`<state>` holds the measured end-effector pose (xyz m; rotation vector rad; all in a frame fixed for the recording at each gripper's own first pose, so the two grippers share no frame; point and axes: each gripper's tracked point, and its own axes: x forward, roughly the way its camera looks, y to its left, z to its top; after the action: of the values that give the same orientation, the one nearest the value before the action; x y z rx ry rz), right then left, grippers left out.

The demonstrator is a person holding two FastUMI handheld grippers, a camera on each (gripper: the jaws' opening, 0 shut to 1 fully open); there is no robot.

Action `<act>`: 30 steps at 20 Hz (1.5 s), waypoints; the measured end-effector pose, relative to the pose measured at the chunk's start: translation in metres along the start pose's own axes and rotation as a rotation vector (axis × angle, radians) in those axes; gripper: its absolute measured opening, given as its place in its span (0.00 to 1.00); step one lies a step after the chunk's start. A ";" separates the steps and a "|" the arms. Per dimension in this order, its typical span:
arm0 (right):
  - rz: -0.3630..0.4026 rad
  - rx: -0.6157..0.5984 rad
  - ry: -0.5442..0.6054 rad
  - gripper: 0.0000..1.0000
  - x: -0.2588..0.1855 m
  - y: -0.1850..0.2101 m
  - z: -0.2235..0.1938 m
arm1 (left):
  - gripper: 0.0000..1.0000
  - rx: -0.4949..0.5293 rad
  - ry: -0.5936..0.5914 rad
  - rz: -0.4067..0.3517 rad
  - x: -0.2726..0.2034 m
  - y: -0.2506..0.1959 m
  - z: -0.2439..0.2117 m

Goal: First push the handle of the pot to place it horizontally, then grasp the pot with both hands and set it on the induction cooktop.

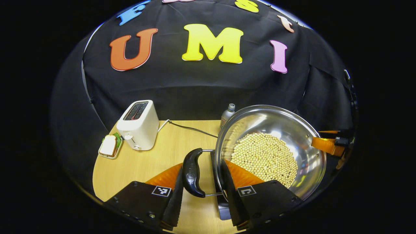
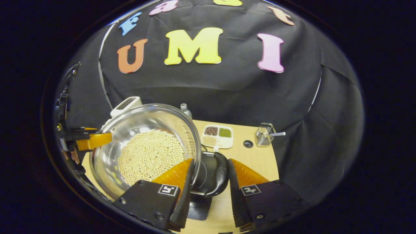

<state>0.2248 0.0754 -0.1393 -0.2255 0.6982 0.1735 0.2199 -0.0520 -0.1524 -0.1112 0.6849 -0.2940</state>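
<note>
steel pot (image 1: 286, 130) of pale beans (image 1: 265, 159), each hand-held gripper (image 1: 201, 195) spread around a handle (image 1: 191, 172)

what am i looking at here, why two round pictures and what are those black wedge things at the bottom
There is no robot here. A person holds a two-finger gripper in each hand, and a fisheye camera rides on each. The left gripper view looks along the left gripper, the right gripper view along the right gripper; the wedges are their fingers. Each gripper, jaws open, straddles one black handle of a steel pot full of pale beans. On the wooden table stand a toaster, a sandwich, a bottle, a tray of grains and a wire holder.
</note>
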 end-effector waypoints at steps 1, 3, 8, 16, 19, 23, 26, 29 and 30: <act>-0.002 0.010 0.004 0.53 0.004 -0.005 -0.004 | 0.59 0.004 0.004 -0.002 0.006 -0.003 -0.002; -0.002 0.023 0.005 0.54 0.014 -0.015 -0.011 | 0.59 0.005 0.008 -0.002 0.016 -0.011 -0.005; -0.011 0.007 0.016 0.54 0.052 -0.025 -0.035 | 0.59 0.025 0.017 0.025 0.047 -0.016 -0.026; -0.027 0.016 0.030 0.56 0.096 -0.032 -0.067 | 0.59 0.018 0.050 0.016 0.092 -0.015 -0.055; -0.017 0.033 0.034 0.54 0.109 -0.034 -0.075 | 0.59 0.015 0.052 0.013 0.102 -0.013 -0.060; -0.011 0.087 0.073 0.54 0.124 -0.034 -0.093 | 0.59 0.025 0.064 0.013 0.115 -0.012 -0.073; -0.018 0.119 0.032 0.58 0.134 -0.037 -0.093 | 0.59 -0.031 0.033 0.006 0.127 -0.011 -0.077; -0.025 0.122 -0.015 0.59 0.133 -0.038 -0.092 | 0.69 -0.009 0.019 0.009 0.126 -0.010 -0.077; -0.026 0.120 -0.029 0.61 0.134 -0.038 -0.092 | 0.68 -0.014 0.015 0.006 0.123 -0.010 -0.078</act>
<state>0.2785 0.0257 -0.2895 -0.1169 0.6740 0.1091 0.2587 -0.0998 -0.2848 -0.1206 0.7018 -0.2843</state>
